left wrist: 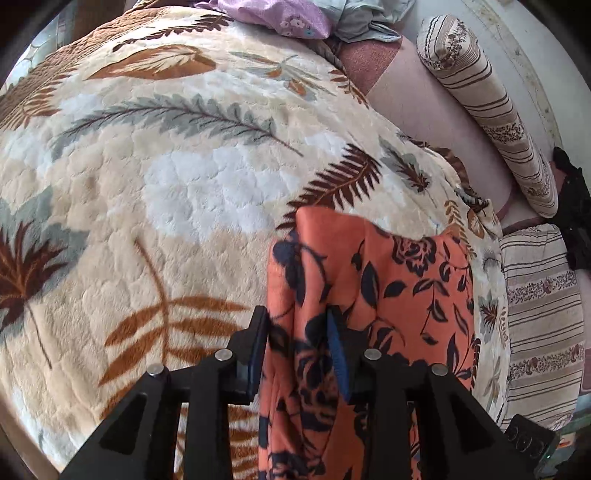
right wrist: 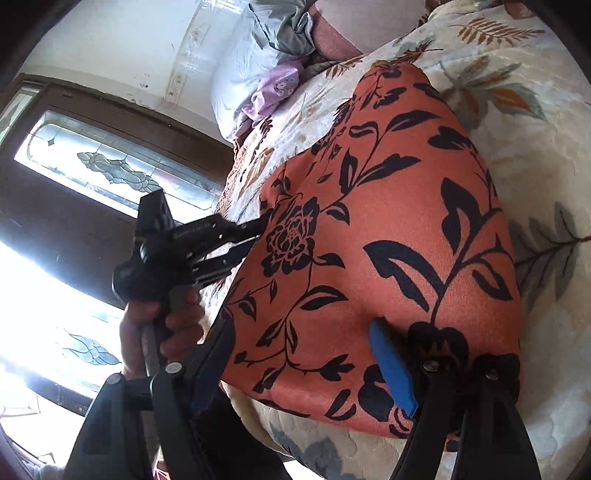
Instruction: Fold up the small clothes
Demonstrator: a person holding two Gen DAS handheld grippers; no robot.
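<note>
Orange floral cloth (left wrist: pixel 373 288), patterned with dark flowers and leaves, is stretched across a plush leaf-print blanket (left wrist: pixel 177 177) on the bed, and both tools are on it! Left gripper (left wrist: pixel 299 350) has its blue-padded jaws drawn close on a bunched edge of the garment, fabric running up between them, so that side looks pinched and held taut. Across in the right wrist view, the person's hand (right wrist: pixel 162 325) clutches that same tool's handle, its tips buried in the cloth's far edge. Right gripper (right wrist: pixel 306 365) stands wide apart; the near hem lies between the jaws, one blue pad (right wrist: pixel 393 373) resting against it, no squeeze visible. My read: one side anchors the piece while the other lines up a fresh bite for the fold. Striped bolster pillows (left wrist: pixel 491 110) and a lilac garment (left wrist: pixel 280 18) wait beyond.
</note>
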